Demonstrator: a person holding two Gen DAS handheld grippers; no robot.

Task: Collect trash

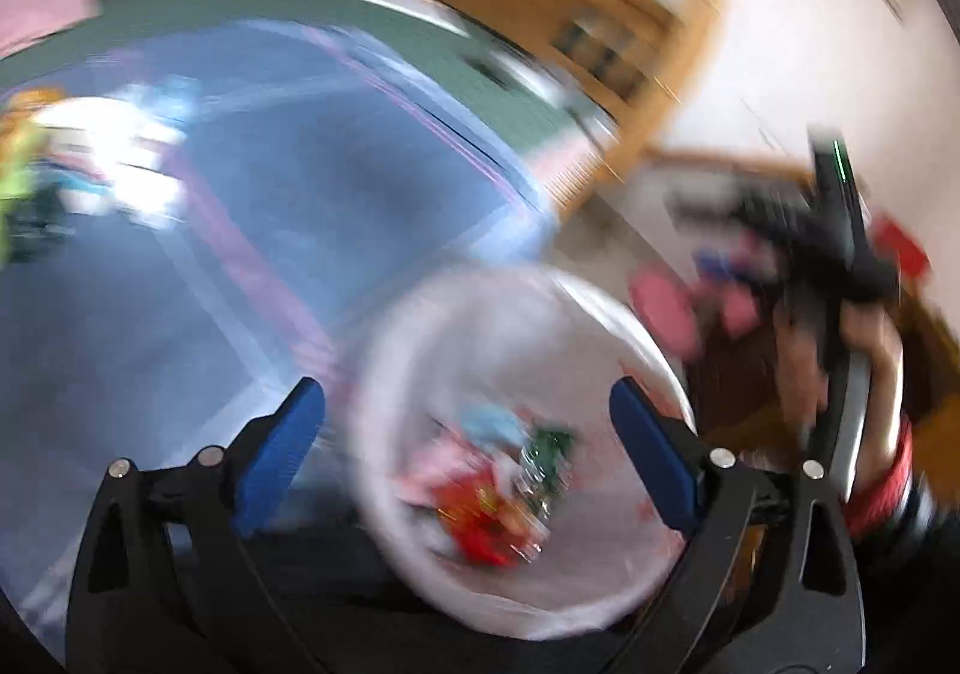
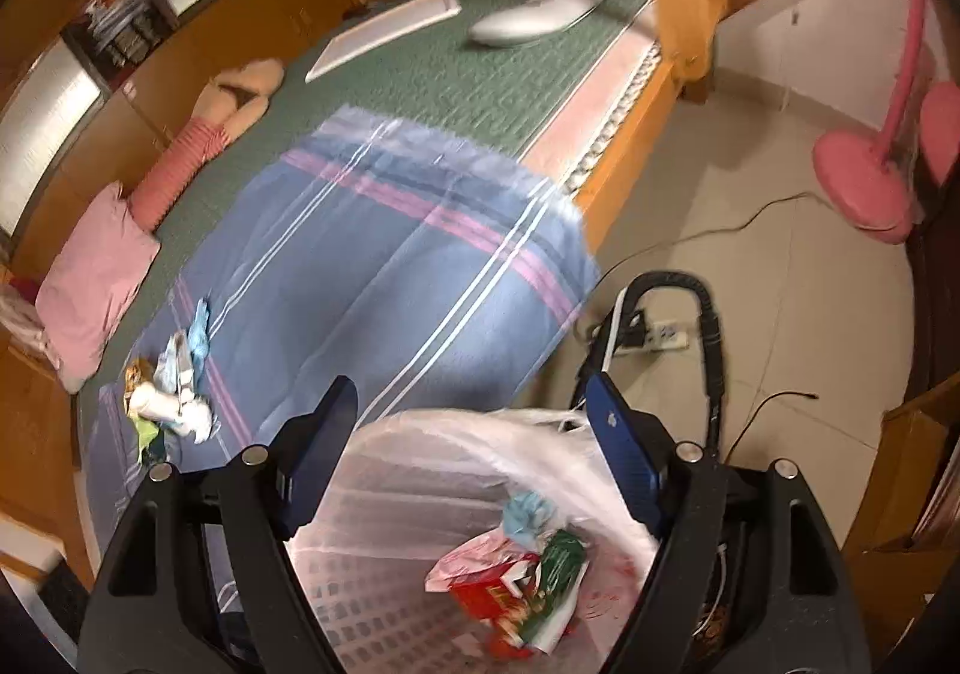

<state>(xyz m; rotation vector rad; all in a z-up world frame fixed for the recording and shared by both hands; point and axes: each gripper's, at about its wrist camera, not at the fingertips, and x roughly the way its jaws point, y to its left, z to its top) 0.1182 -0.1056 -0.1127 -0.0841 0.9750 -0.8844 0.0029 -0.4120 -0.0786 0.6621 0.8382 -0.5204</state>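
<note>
A bin lined with a white plastic bag [image 2: 420,470] stands beside the bed, straight below both grippers. Inside it lie a red packet [image 2: 486,602], a green wrapper [image 2: 561,560], a pale blue tissue [image 2: 525,512] and a pink bag. My right gripper [image 2: 474,452] is open above the bin with nothing between its blue pads. My left gripper [image 1: 468,434] is also open and empty over the same bin [image 1: 420,350]; that view is blurred. A small pile of wrappers and tissues [image 2: 171,398] lies on the blue striped blanket [image 2: 390,266], far left of the bin.
The blanket covers a green mat on a wooden bed frame [image 2: 624,164]. A pink pillow [image 2: 96,272] lies at the left. On the tiled floor are a pink fan [image 2: 864,182], a power strip [image 2: 660,338] with cables and a black curved handle [image 2: 711,314] behind the bin.
</note>
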